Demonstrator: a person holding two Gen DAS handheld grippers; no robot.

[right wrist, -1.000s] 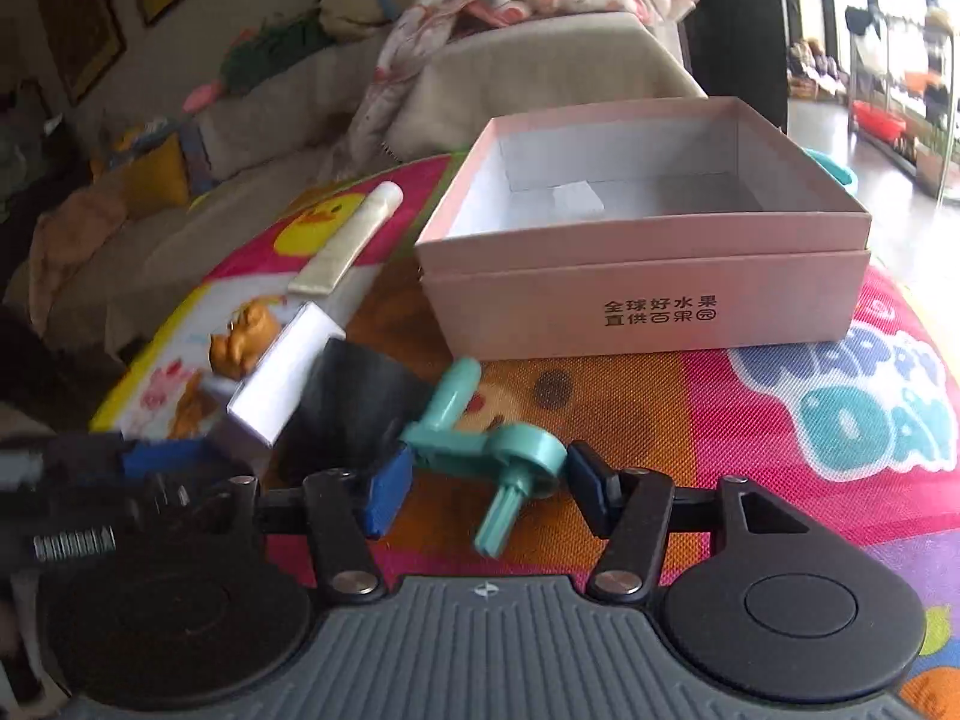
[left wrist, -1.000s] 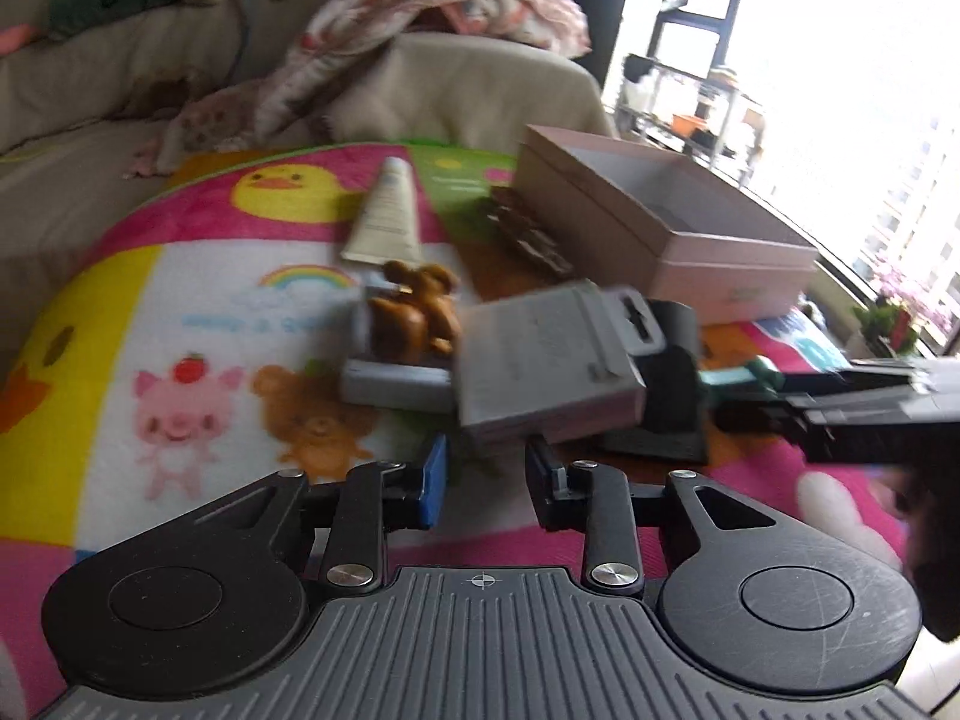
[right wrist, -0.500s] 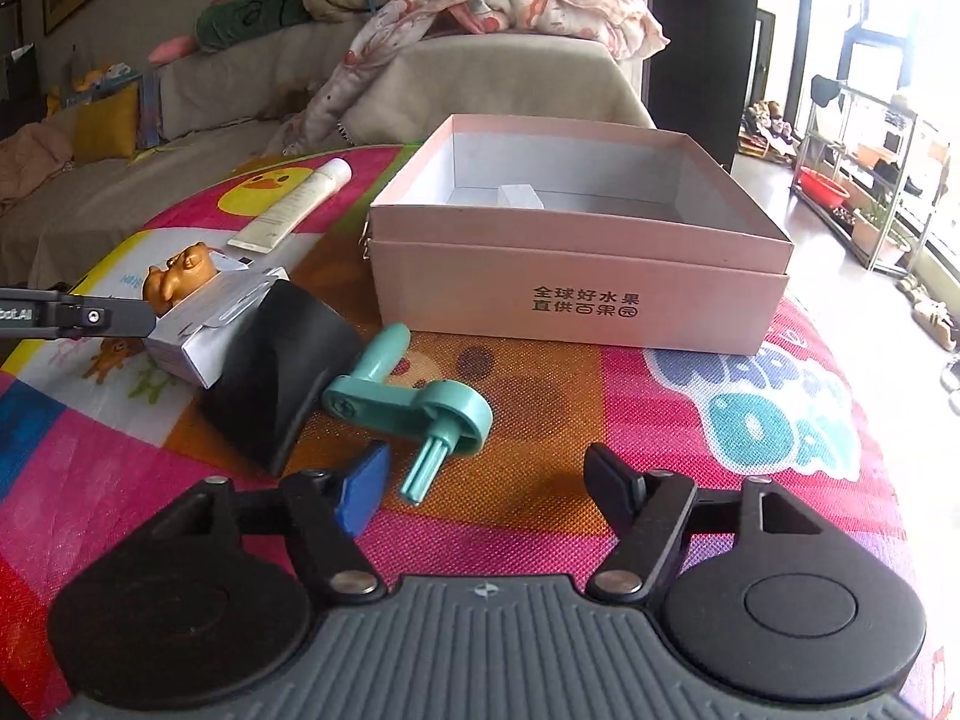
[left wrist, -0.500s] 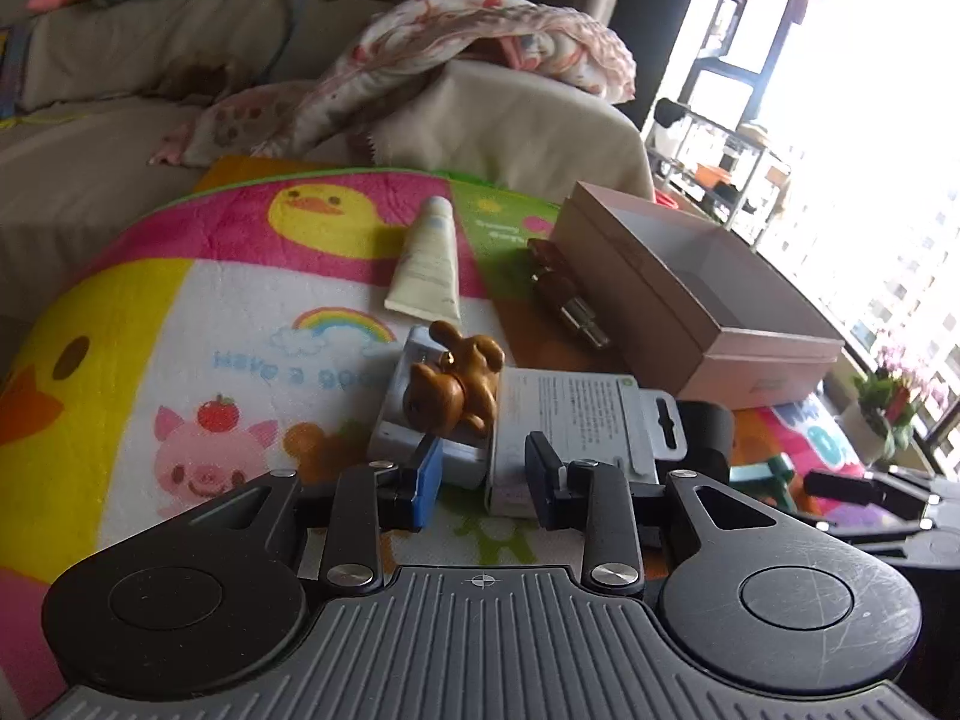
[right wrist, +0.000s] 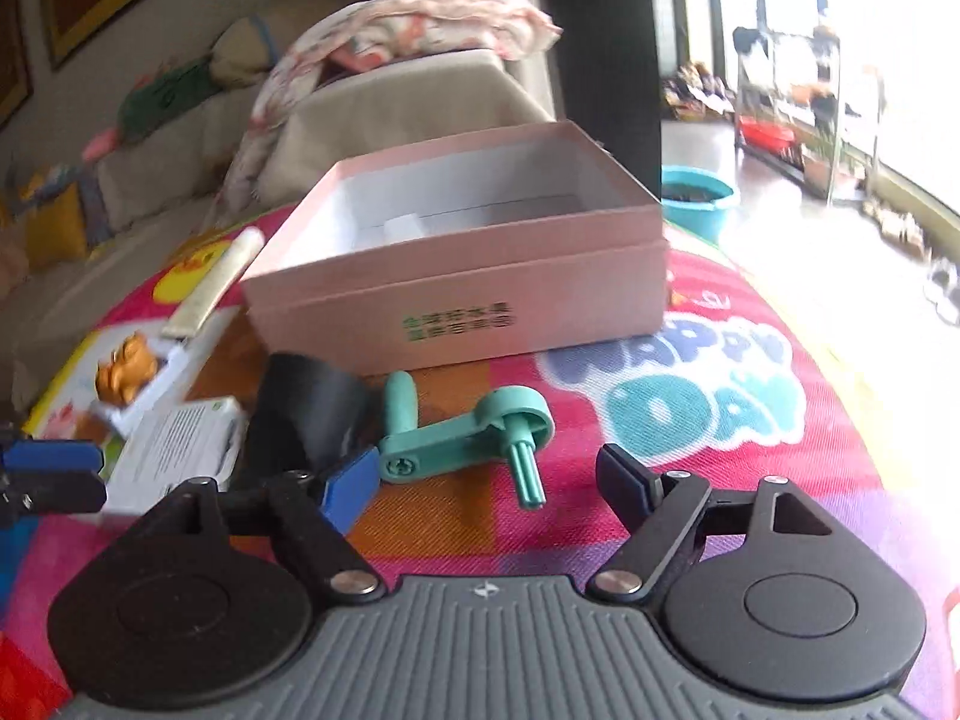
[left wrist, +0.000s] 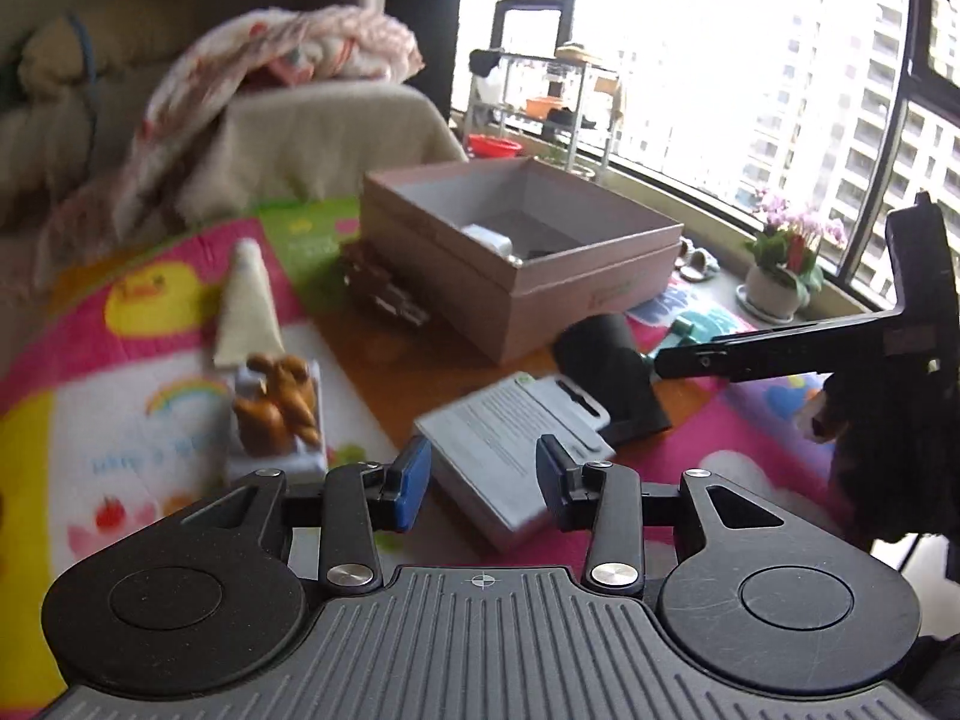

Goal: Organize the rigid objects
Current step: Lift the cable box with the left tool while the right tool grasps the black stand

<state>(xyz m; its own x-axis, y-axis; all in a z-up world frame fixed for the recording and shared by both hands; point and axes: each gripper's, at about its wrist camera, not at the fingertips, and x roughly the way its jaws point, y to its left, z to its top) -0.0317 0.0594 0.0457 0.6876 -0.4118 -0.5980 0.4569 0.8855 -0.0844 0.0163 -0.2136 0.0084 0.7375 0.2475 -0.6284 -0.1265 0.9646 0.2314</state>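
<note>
The open pink box [right wrist: 456, 276] on the play mat [right wrist: 690, 396] holds one small white item [left wrist: 487, 237], partly hidden by its wall. The left gripper [left wrist: 483, 480], fingers released, straddles the grey packet [left wrist: 510, 450]. The right gripper [right wrist: 489, 483], fingers spread, hovers before the teal crank [right wrist: 474, 435].

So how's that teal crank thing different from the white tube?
The teal crank is hard plastic with a bent arm and pegs; the white tube is one flat, straight taper. The teal crank lies in front of the pink box, between the right gripper's open jaws; the white tube lies to the box's left. Both rest on the mat.
</note>
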